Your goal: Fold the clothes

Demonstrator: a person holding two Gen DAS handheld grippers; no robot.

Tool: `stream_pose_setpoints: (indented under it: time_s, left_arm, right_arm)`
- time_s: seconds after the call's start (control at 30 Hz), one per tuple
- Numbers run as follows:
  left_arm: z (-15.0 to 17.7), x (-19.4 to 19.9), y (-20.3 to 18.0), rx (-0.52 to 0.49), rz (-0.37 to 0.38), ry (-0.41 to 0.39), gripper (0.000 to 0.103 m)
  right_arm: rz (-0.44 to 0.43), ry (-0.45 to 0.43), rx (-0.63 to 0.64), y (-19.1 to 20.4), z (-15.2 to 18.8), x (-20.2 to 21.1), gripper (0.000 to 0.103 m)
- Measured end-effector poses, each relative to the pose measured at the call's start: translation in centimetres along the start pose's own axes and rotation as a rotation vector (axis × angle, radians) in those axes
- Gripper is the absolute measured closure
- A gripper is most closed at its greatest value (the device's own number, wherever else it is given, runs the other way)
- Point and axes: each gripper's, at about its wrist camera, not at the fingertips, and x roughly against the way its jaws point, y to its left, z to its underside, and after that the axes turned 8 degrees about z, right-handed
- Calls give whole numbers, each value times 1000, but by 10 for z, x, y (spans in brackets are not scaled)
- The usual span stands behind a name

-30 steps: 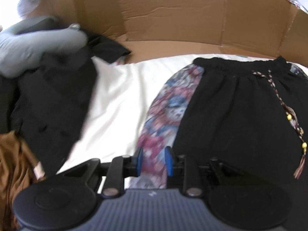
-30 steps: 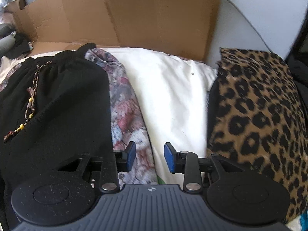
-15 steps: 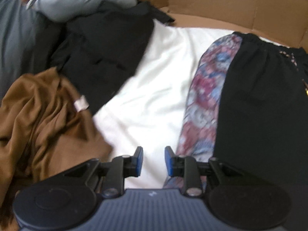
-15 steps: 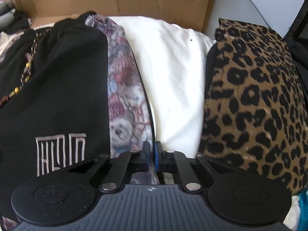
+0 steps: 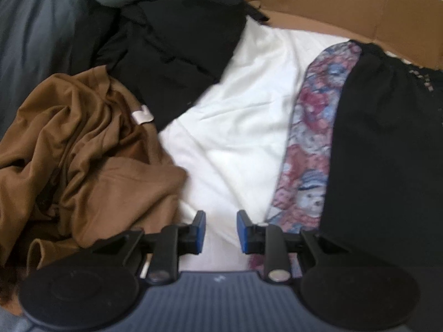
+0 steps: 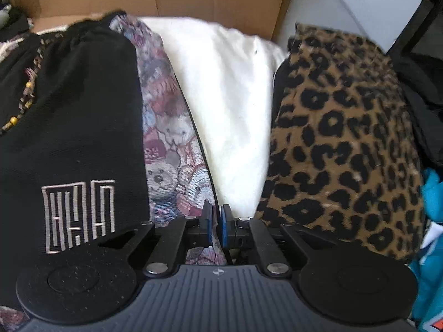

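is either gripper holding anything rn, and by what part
Right gripper, jaws just eased open slightly, pinches the bear-print garment at its dark-trimmed right edge. Left gripper is open, holding nothing.

Left of the white sheet (image 5: 235,127), a crumpled brown garment (image 5: 83,166) and a black coat (image 5: 171,47) crowd its edge. Right of it in that view lie a teddy-bear print cloth (image 5: 307,144) and black trousers (image 5: 387,149). The bare sheet between leaves a passable lane. A cardboard wall (image 5: 332,2) blocks the far end. From the right wrist, a leopard-print fleece (image 6: 346,138) hems the sheet's other bare strip.

Teal cloth (image 6: 432,193) cut off, drawstring (image 6: 25,102) blurred
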Motion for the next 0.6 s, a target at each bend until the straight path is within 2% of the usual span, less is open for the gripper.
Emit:
stream_pose_setpoints:
  time_s: [0.13, 0.23, 0.37, 0.6]
  left_arm:
    - [1, 4, -14, -35, 77, -14, 76]
    - [-3, -3, -24, -83, 100, -15, 76]
    - [-15, -16, -34, -122, 120, -20, 80]
    - [-36, -46, -52, -192, 123, 29, 81]
  right_arm:
    - [-36, -50, -37, -2, 3, 26, 93]
    - [-74, -64, -48, 4, 8, 33, 93]
    - [-125, -67, -77, 11, 11, 29, 93]
    - [-109, -73, -56, 21, 6, 7, 93]
